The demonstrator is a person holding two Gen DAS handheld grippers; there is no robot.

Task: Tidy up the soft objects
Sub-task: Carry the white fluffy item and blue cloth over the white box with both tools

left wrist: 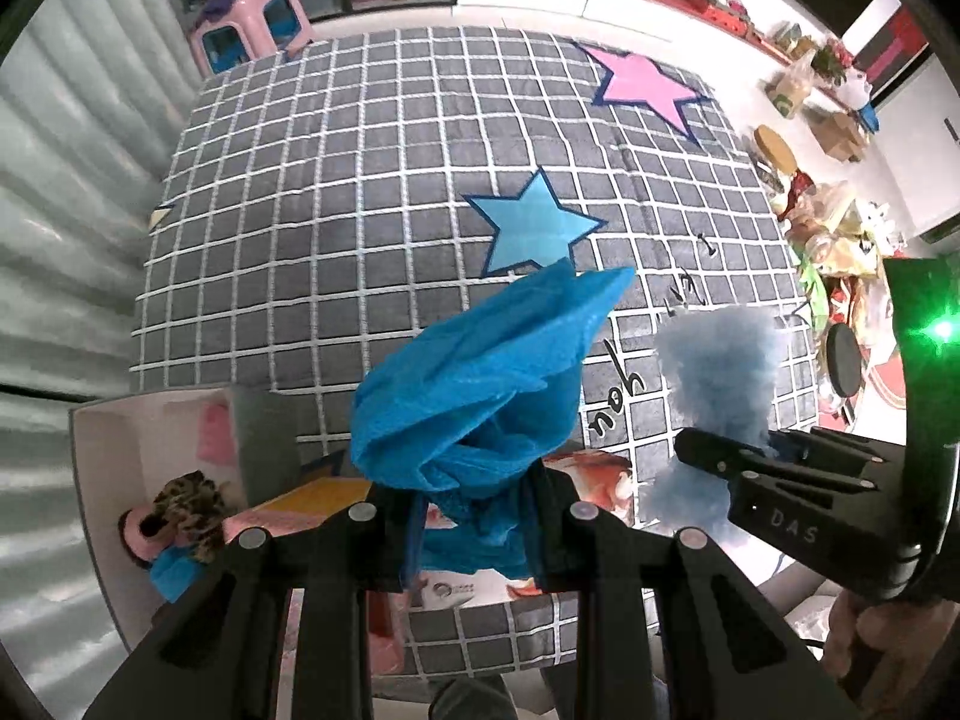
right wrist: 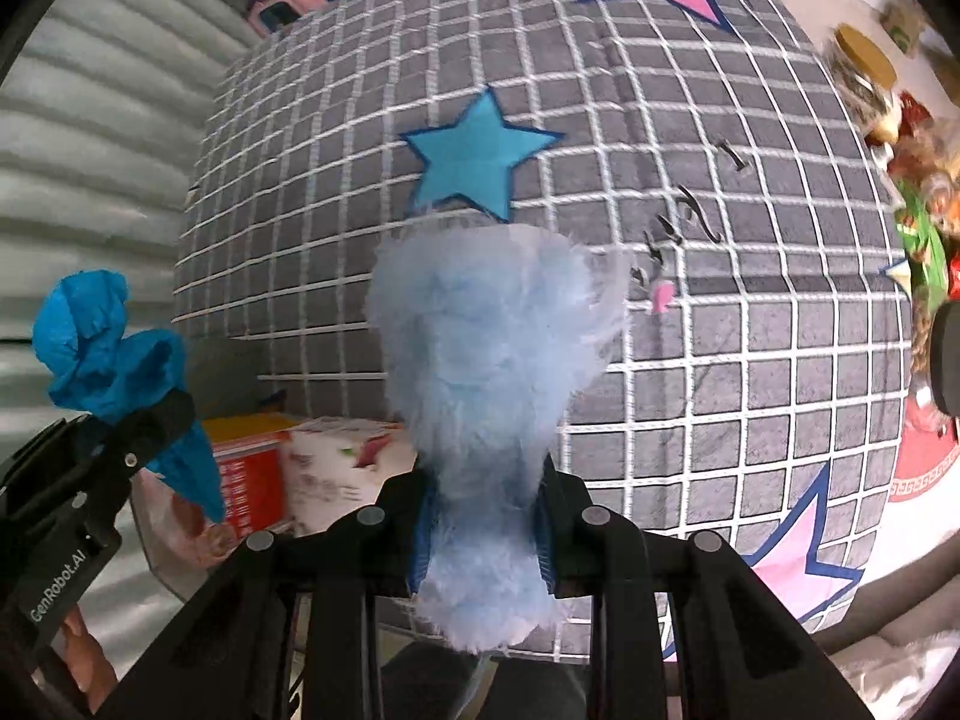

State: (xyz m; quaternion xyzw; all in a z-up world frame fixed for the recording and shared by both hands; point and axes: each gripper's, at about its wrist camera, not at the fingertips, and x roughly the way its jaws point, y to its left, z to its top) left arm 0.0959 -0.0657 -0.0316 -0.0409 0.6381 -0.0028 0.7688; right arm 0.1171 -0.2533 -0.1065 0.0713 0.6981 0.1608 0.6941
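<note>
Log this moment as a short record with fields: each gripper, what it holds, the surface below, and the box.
left gripper: shut on bright blue cloth
right gripper: shut on pale blue fluffy cloth
surface: grey checked blanket with a blue star and a pink star
white box: beside the blanket, leopard-print item inside
cloths: both off the blanket

1. We record bright, even room light in both views, with no hard shadows.
2. We note a green lamp [left wrist: 942, 331] flaring at the right edge of the left view.
3. Strong fisheye bending; dark corners.
4. Right-edge clutter [right wrist: 918, 192] in the right view smears with blur.
</note>
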